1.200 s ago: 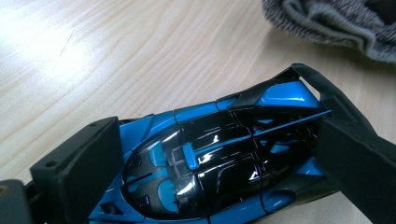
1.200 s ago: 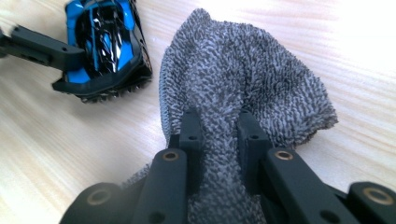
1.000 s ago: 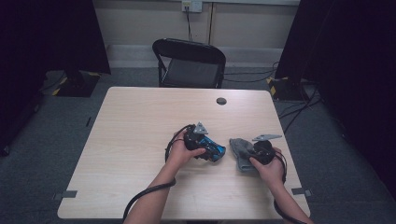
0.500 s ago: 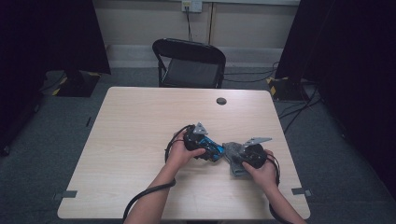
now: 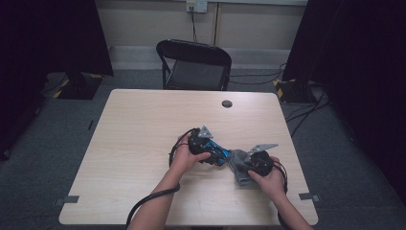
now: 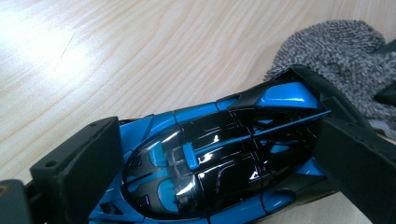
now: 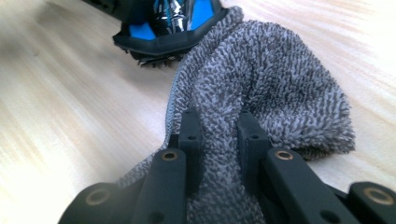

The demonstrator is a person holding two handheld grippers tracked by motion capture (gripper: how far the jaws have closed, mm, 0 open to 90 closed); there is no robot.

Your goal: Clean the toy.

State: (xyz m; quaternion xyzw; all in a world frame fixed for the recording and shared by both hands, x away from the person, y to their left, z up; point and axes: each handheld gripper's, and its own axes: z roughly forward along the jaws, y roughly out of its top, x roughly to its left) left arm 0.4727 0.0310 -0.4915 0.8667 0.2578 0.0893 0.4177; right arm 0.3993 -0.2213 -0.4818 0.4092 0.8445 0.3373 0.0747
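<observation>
Left gripper (image 5: 210, 152) clamped on the blue-and-black toy car (image 6: 219, 158), jaws pressing front & rear, car resting on the table (image 5: 143, 124) w/ its body lengthwise between them. Right gripper (image 7: 218, 122) just beside the car, jaws nearly closed, pinching a fold of grey cloth (image 7: 266, 79). Cloth bunches up against the car's end, touching it. Black chair (image 5: 194, 64) well beyond the car at the table's far edge; small dark disc (image 5: 227, 103) on the tabletop between chair & car
</observation>
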